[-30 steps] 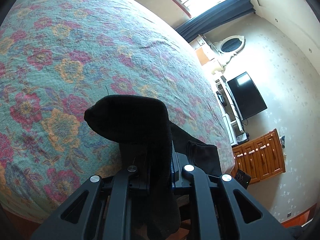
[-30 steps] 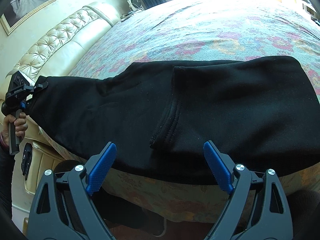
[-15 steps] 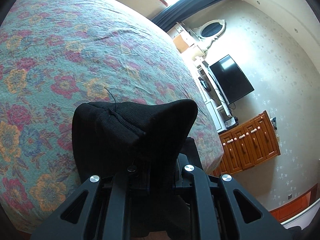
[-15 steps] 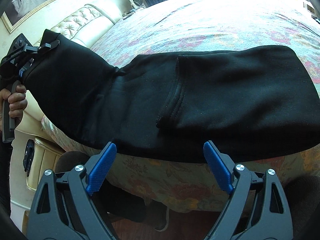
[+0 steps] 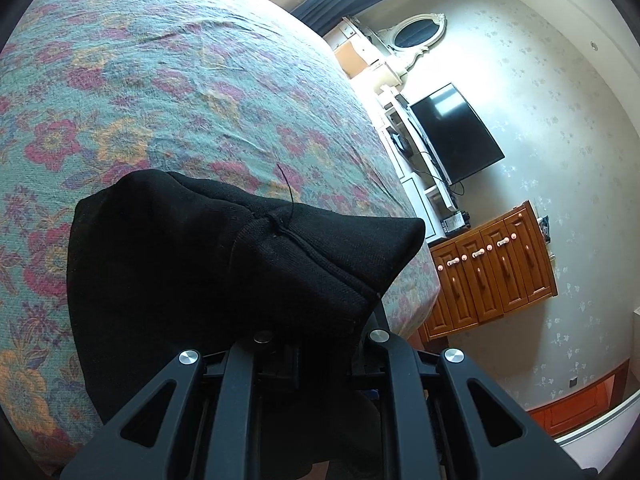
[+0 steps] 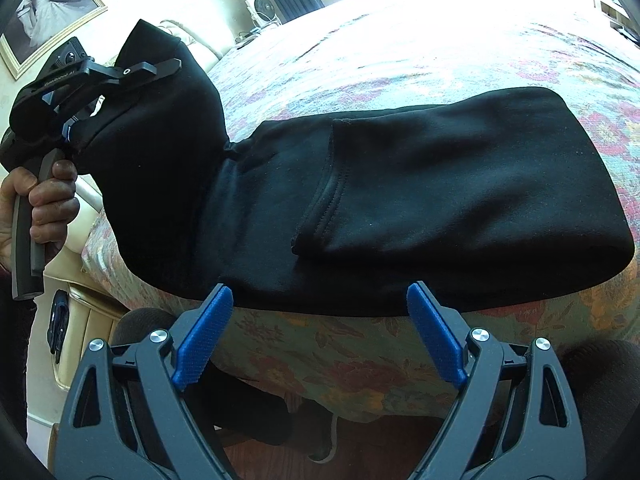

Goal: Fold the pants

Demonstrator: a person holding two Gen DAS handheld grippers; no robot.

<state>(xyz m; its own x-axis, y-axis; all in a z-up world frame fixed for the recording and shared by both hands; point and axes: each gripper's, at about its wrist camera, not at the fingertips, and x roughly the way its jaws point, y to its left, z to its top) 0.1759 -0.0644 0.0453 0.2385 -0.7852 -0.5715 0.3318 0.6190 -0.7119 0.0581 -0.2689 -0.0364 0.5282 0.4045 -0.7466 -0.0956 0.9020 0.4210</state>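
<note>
Black pants (image 6: 440, 184) lie across the near side of a floral bedspread (image 6: 400, 48), folded lengthwise with a seam down the middle. Their left end is lifted off the bed, and my left gripper (image 6: 168, 66) is shut on it, held up by a hand (image 6: 44, 208). In the left wrist view that bunched end (image 5: 224, 264) drapes over the left gripper (image 5: 316, 344) and hides its fingertips. My right gripper (image 6: 318, 294) stands open at the bed's near edge, its blue pads (image 6: 208, 332) just short of the pants' hem and holding nothing.
A wall-mounted TV (image 5: 456, 136) and a wooden cabinet (image 5: 492, 272) stand past the foot of the bed. A cream padded headboard (image 6: 88, 200) and a framed picture (image 6: 44, 20) are at the left. The far half of the bedspread (image 5: 140, 80) carries nothing.
My left gripper has risen and swung inward over the bed, carrying the pants' end up off the bed's edge. The right gripper has stayed open in place.
</note>
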